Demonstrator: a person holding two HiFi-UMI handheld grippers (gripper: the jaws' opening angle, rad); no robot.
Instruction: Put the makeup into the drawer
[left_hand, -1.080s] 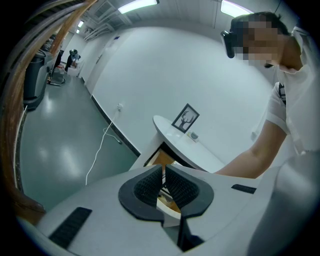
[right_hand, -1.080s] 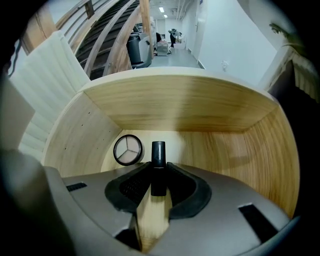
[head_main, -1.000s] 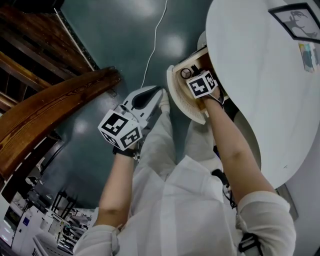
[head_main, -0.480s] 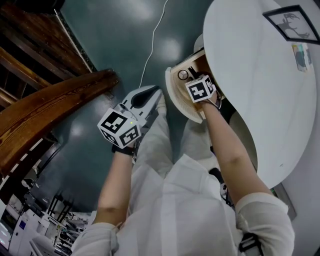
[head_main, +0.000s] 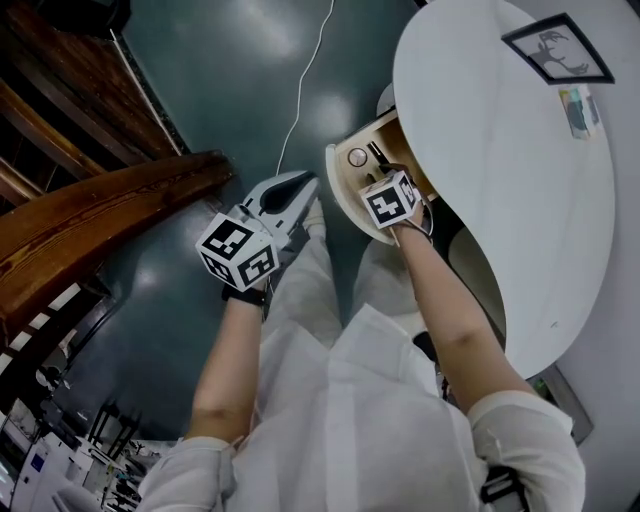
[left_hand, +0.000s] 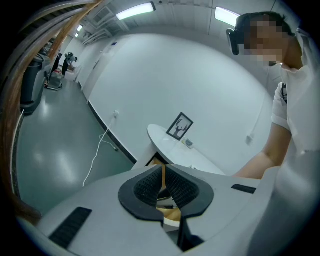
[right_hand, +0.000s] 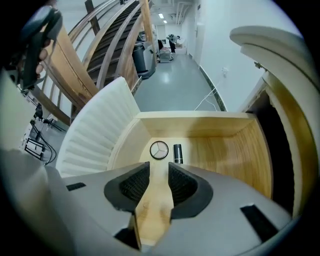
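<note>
Over the drawer (right_hand: 200, 122), empty right tongs (right_hand: 159, 171), spread, just narrowing, see compact (right_hand: 159, 150) and tube (right_hand: 177, 153); left tongs (left_hand: 163, 172) closed.

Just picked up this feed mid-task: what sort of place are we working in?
Probably a big indoor lab or workshop hall: polished green floor, a curved wooden stair rail, and equipment carts down a strip-lit corridor.

The drawer (right_hand: 230, 150) is pale wood with a ribbed white front (right_hand: 95, 132), the makeup tube (right_hand: 177, 153) black.
</note>
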